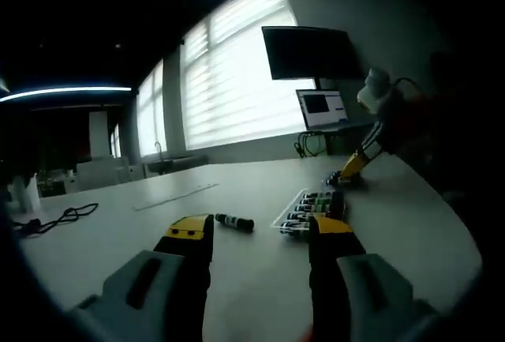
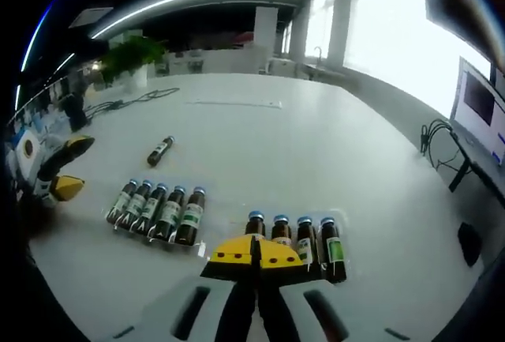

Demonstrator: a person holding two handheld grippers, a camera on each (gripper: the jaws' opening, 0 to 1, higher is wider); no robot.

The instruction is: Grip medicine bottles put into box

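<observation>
Right gripper hovering with jaws pressed together, empty, just before four upright bottles. Five-bottle tray sitting beside those. Loose bottle lying beyond tray. Left gripper gaping wide, holding nothing.

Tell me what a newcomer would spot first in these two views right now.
Probably the two rows of small dark bottles on the white table in the right gripper view: five in a clear tray at left, four more just beyond the shut right gripper. Next, the lone bottle lying on its side ahead of the open left gripper. Bright blinds and a lit monitor stand behind.
</observation>
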